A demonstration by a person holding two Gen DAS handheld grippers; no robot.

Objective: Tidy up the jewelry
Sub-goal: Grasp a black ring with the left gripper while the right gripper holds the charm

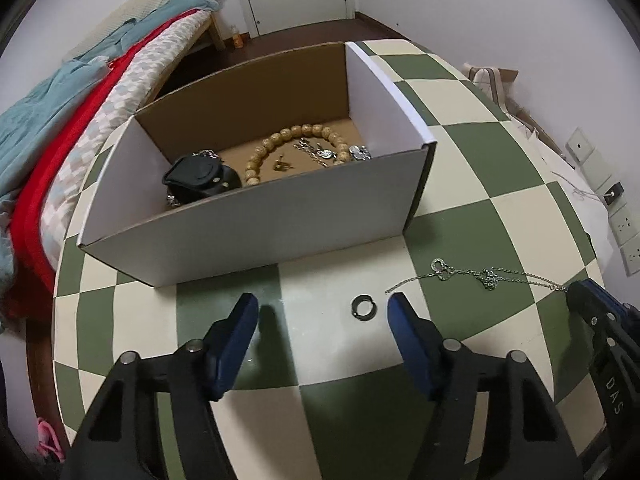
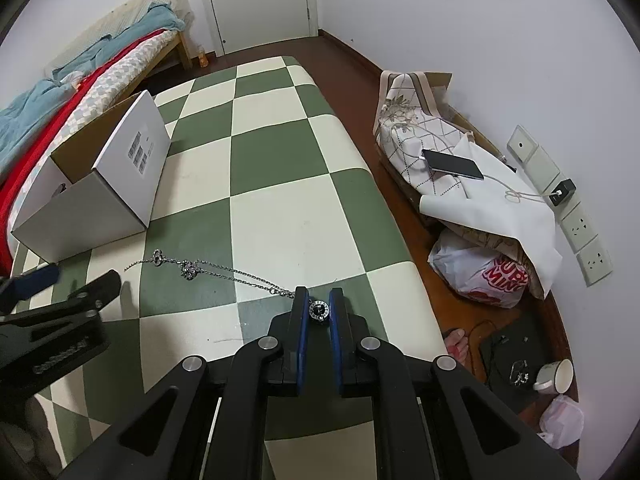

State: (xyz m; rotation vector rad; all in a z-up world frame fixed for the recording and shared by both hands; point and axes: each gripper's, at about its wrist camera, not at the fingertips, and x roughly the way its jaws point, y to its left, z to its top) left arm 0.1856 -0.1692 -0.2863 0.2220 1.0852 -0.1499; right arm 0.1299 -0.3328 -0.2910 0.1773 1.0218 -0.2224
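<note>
My right gripper [image 2: 319, 309] pinches a round silver pendant [image 2: 319, 311] whose thin silver chain [image 2: 224, 270] trails left across the green-and-cream checked counter [image 2: 280, 208] toward the white cardboard box [image 1: 256, 220]; my left gripper [image 1: 323, 320], jaws wide, brackets a small dark ring [image 1: 363, 308].

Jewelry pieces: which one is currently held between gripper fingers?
The round silver pendant, pinched by the right gripper. Its chain trails over the table; the dark ring lies loose there.

The right tongs [image 2: 319, 312] pinch a round pendant [image 2: 319, 311] on the checkered counter [image 2: 280, 184]; its silver chain [image 2: 224, 270] trails toward the white box [image 2: 116, 184].
</note>
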